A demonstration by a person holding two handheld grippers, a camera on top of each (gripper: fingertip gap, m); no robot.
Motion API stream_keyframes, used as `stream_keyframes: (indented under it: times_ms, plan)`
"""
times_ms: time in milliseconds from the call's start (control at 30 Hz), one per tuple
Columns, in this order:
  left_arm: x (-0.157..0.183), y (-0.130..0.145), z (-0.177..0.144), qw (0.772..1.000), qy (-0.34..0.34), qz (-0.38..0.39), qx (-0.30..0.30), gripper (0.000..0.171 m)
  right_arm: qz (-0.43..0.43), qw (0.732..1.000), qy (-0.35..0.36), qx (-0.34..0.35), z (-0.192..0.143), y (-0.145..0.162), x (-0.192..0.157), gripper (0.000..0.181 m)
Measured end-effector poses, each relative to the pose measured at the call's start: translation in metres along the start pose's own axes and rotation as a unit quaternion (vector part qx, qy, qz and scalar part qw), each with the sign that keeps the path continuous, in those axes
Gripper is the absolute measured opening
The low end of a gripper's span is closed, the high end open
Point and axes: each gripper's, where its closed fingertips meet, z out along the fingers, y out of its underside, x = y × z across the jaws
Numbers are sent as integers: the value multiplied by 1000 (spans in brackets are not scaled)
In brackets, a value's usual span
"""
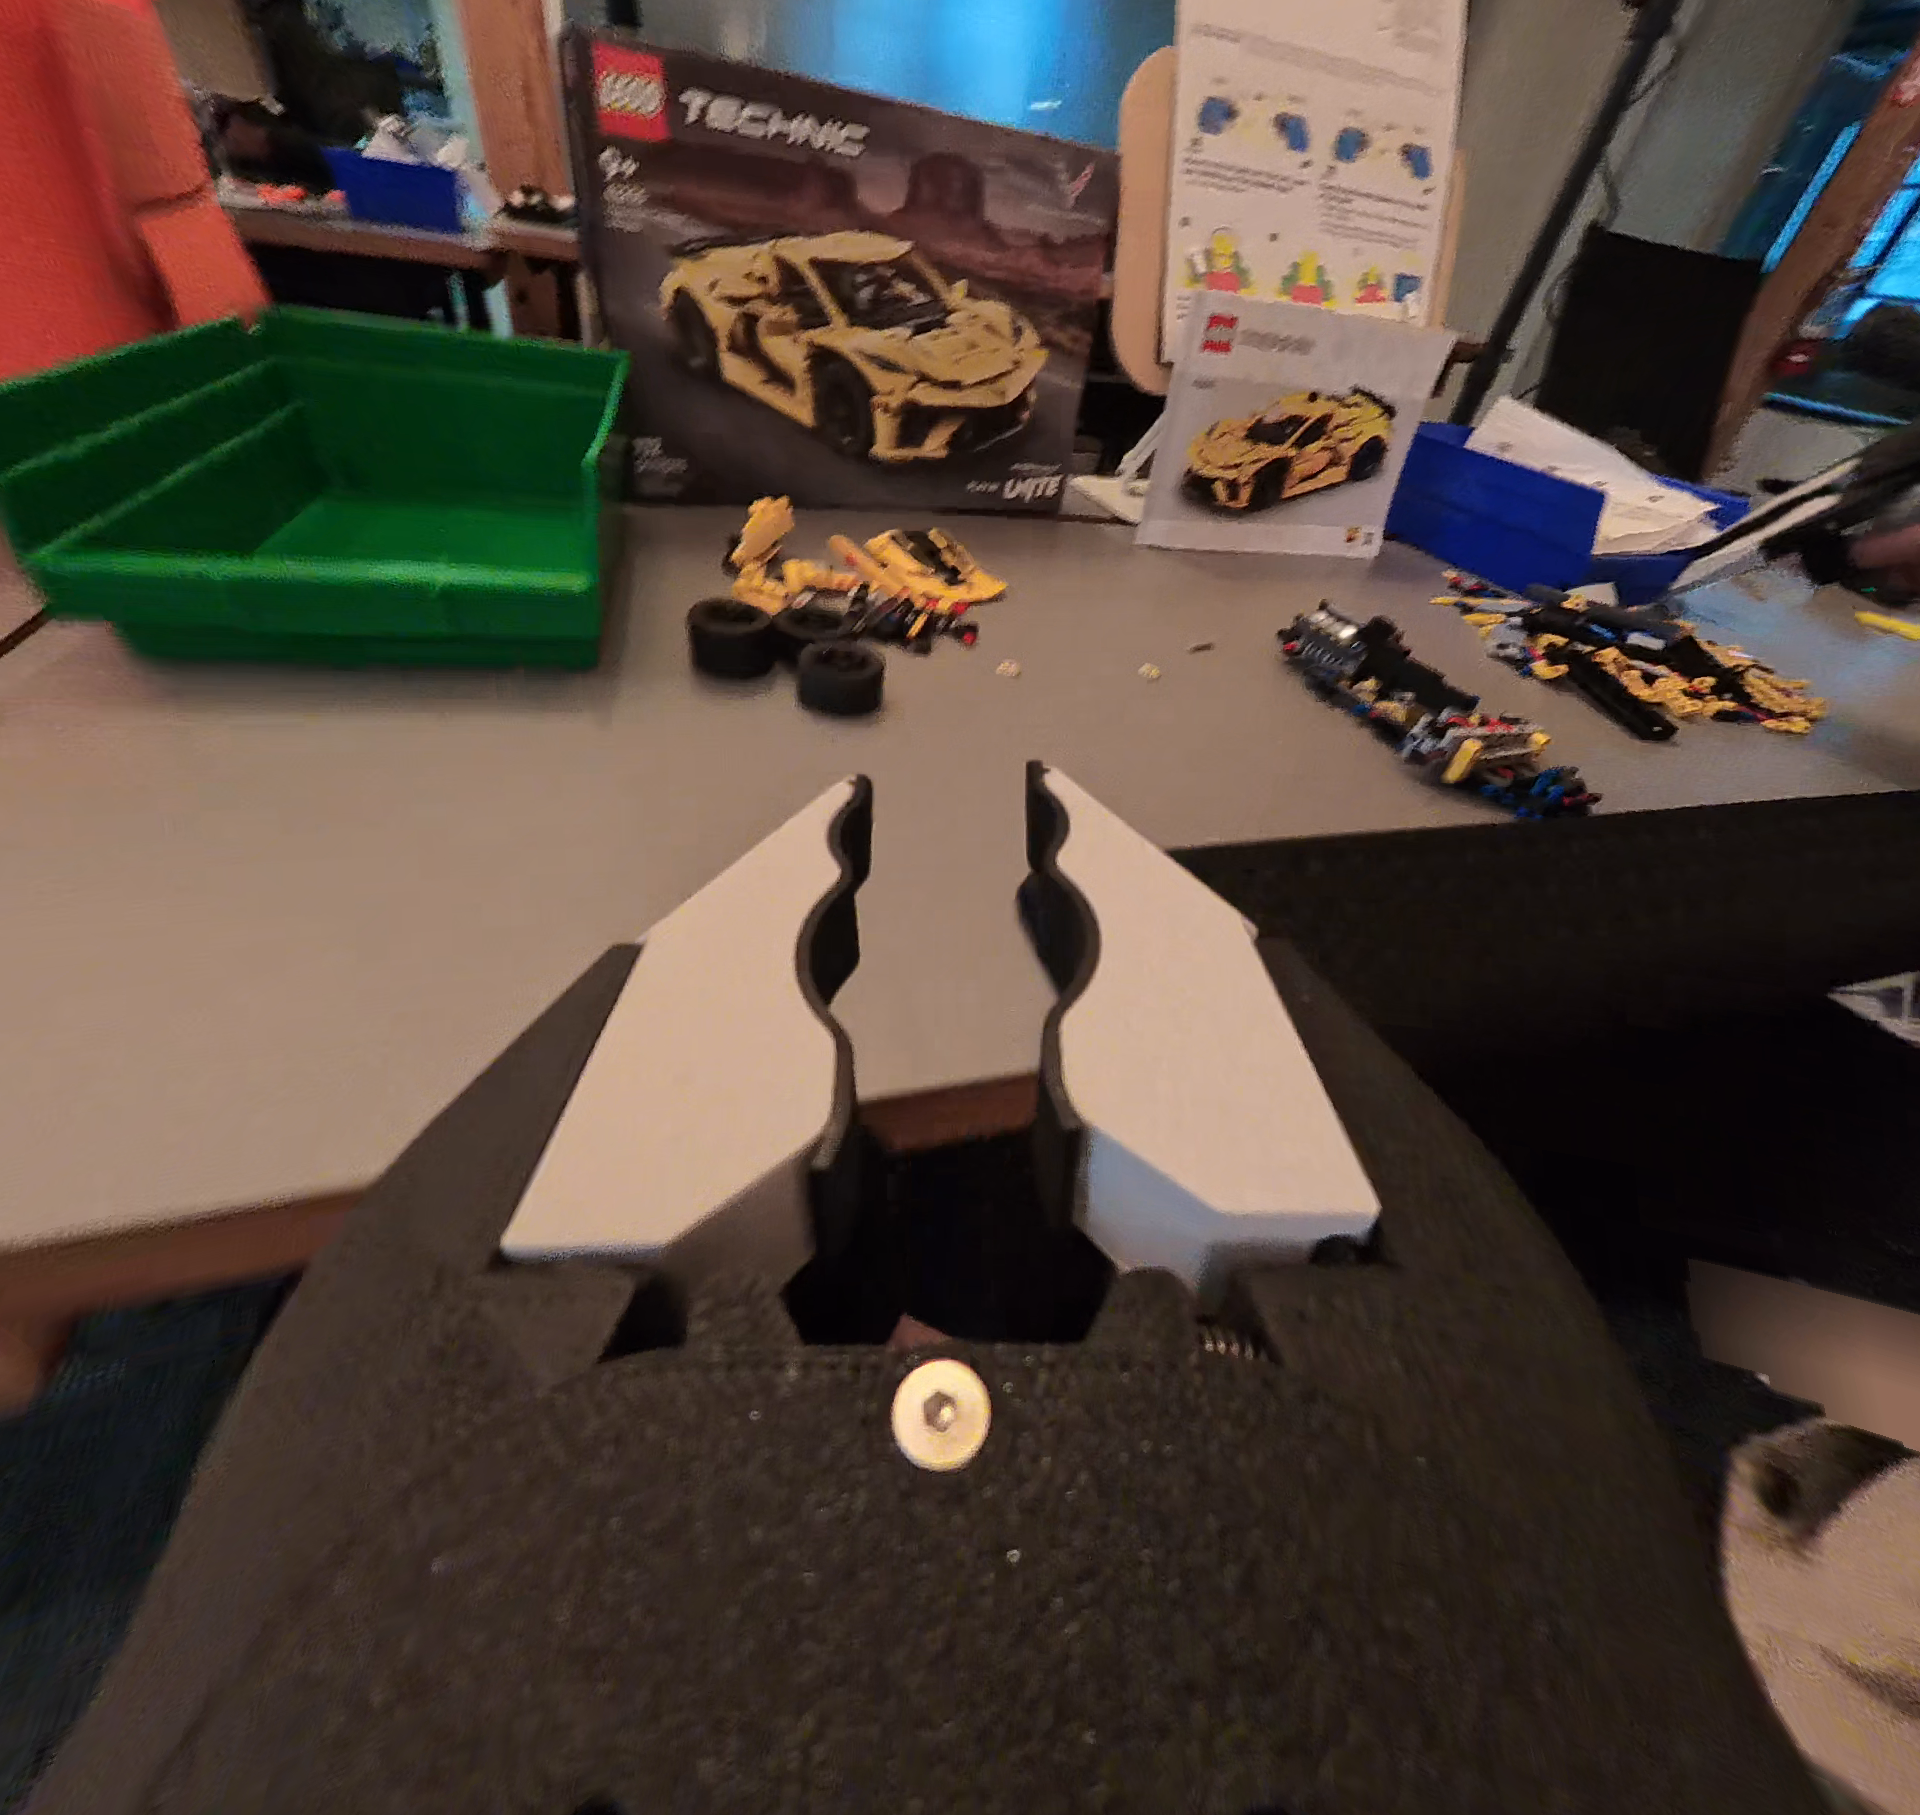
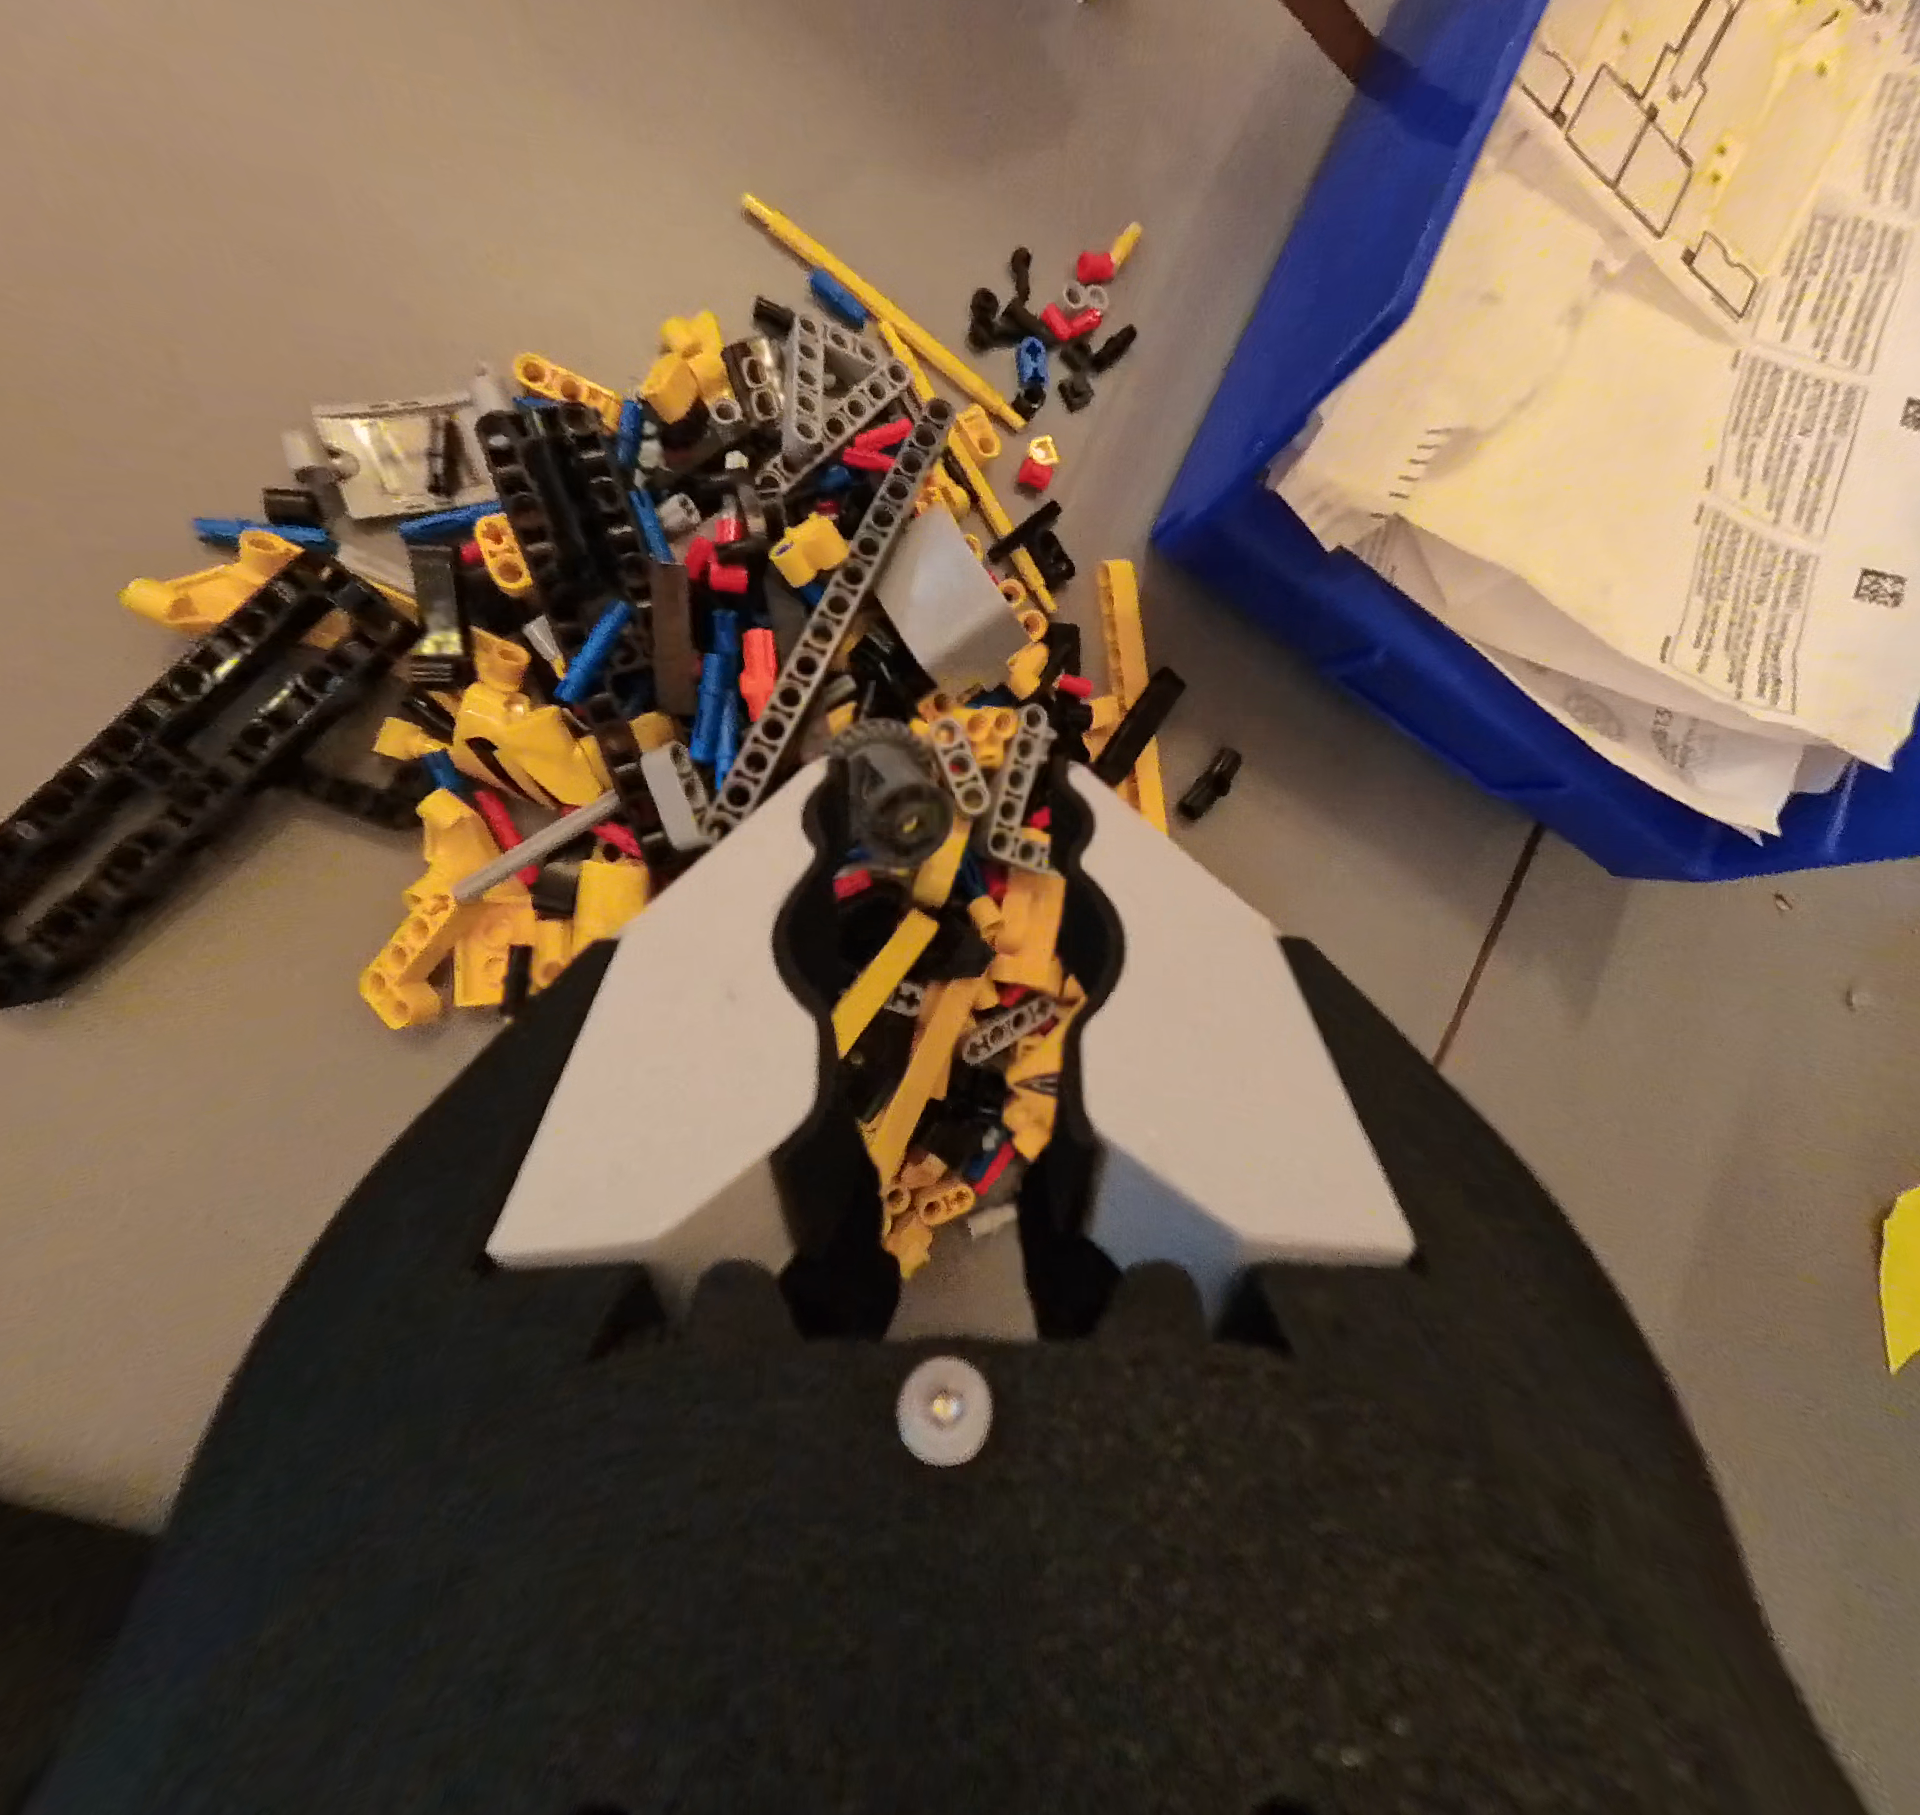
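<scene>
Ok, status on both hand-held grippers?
Left hand-held gripper open, empty, above grey table. Right hand-held gripper around dark grey toothed gear piece atop mixed plastic brick pile; grip unclear.

Bin (image 1: 312, 477) lies left of wheels (image 1: 790, 643), box (image 1: 842, 279) behind, on table (image 1: 312, 882).

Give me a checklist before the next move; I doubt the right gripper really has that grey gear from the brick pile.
1. Grey gear between the right gripper fingertips: ok.
2. Firm grip on it: cannot tell.
3. Gear free of the brick pile: not ok, other pieces crowd it.
4. Left gripper open, holding nothing: ok.
5. Blue bin apart from the right gripper: ok.
</scene>
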Motion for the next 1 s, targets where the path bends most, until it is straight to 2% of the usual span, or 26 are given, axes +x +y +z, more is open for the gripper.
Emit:
stream_keyframes:
  times_ms: [67, 133, 167, 233, 300, 433, 533, 633, 700, 800, 900, 1000]
  plan:
    - [-16, 22, -17, 999, -36, -18, -15, 30, 22, 999, 11, 27, -16, -2, 0, 31]
    - [-34, 46, -36, 997, -63, -36, -25, 30, 32, 996, 33, 76, -43, -9, -3, 34]
    - [-43, 62, -45, 996, -73, -39, -37, 29, 41, 993, 30, 109, -57, -17, -12, 39]
    - [-70, 109, -63, 991, -107, -24, -72, 30, 73, 976, -33, 201, -85, -40, -56, 40]
    - [-96, 180, -80, 982, -133, -34, -133, 30, 103, 946, -117, 283, -104, -59, -112, 40]
    - [-114, 352, -111, 940, -130, -162, -269, 31, 129, 888, -221, 382, -112, -78, -198, 42]
    - [-112, 457, -118, 916, -134, -207, -316, 30, 117, 877, -216, 414, -94, -83, -223, 43]
    - [-97, 533, -107, 903, -120, -243, -335, 30, 114, 878, -218, 411, -84, -86, -224, 43]
    - [-79, 568, -92, 898, -98, -255, -343, 30, 130, 867, -210, 433, -83, -87, -217, 35]
    - [-47, 607, -64, 904, -61, -235, -351, 30, 137, 857, -249, 430, -85, -87, -219, 38]
    - [-22, 637, -34, 903, -34, -253, -345, 30, 142, 849, -240, 448, -91, -87, -215, 38]
    - [-10, 658, -6, 896, -22, -283, -340, 30, 140, 852, -236, 447, -90, -87, -215, 38]
